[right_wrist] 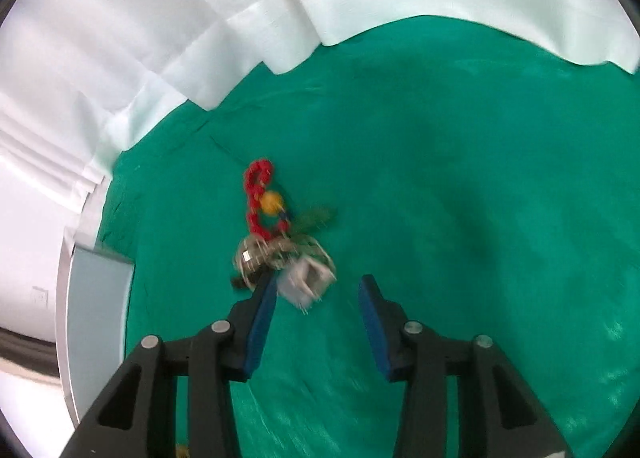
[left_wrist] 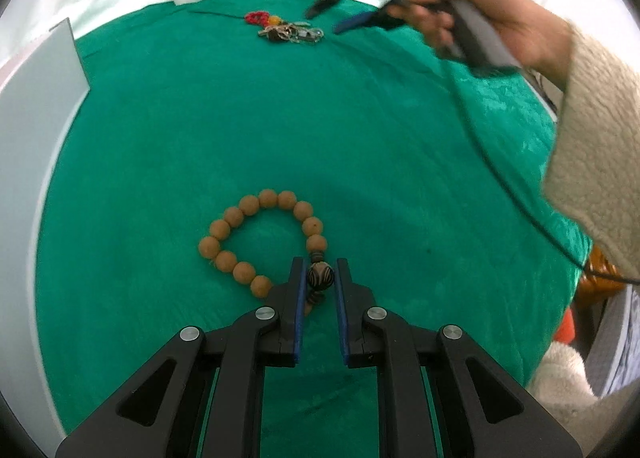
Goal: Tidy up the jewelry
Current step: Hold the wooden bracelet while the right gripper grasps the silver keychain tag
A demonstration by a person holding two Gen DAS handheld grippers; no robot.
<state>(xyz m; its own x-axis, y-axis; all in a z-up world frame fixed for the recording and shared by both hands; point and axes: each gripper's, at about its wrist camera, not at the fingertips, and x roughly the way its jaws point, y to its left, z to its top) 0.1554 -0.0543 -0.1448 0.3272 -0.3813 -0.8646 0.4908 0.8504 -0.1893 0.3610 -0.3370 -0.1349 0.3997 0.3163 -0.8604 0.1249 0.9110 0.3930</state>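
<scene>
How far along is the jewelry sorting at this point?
Nothing looks sorted yet. In hand: the left gripper is shut on the striped bead of the tan bead bracelet, which lies on the green cloth. Left: the tangled jewelry pile with its red bead strand; the right gripper is open beside it.

The left gripper [left_wrist: 320, 278] points steeply down over the green cloth [left_wrist: 360, 138], its blue-padded jaws drawn close and clamped on the dark striped bead [left_wrist: 320, 276] of a tan bead bracelet [left_wrist: 260, 238]. Farther across the cloth, the person's right hand [left_wrist: 500, 30], in a cream fleece sleeve [left_wrist: 592, 146], grips the handle of the right gripper [right_wrist: 320, 298]. That gripper also tilts downward, its jaws apart with nothing pressed between the pads.
</scene>
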